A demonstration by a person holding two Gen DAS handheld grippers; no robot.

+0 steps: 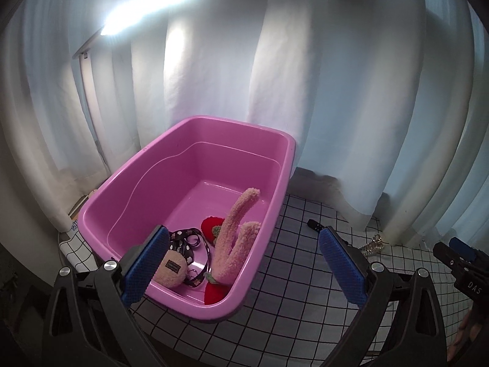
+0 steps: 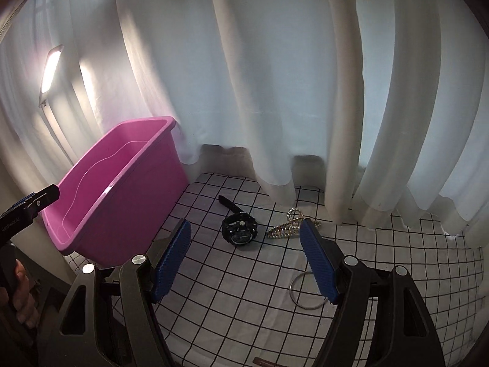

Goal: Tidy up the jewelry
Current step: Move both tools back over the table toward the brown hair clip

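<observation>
**Jewelry lying loose beside a pink tub, both grippers empty**

In the right wrist view three pieces are sitting on the grid-patterned cloth (image 2: pixel 232 281). One black watch (image 2: pixel 240 231), chunky, with a round dial and its strap trailing toward the upper left, is lying at the centre of the frame. Just right of it one gold hair claw (image 2: pixel 285 229) with toothed jaws is lying on its side, partly behind the right finger. One thin metal ring (image 2: pixel 305 290) is resting at lower right, also partly hidden.

One pink tub (image 1: pixel 275 159) is filling the middle of the left wrist view. Inside, at its near end, are lying one pale pink plush (image 1: pixel 235 241) with two long ears, red strawberry shapes (image 1: pixel 212 229) and one black flowered strap (image 1: pixel 189 241).

The left gripper (image 1: pixel 243 263) is standing wide apart over the tub's near corner, holding nothing. The right gripper (image 2: pixel 246 258) is likewise spread wide and empty, framing the watch.
</observation>
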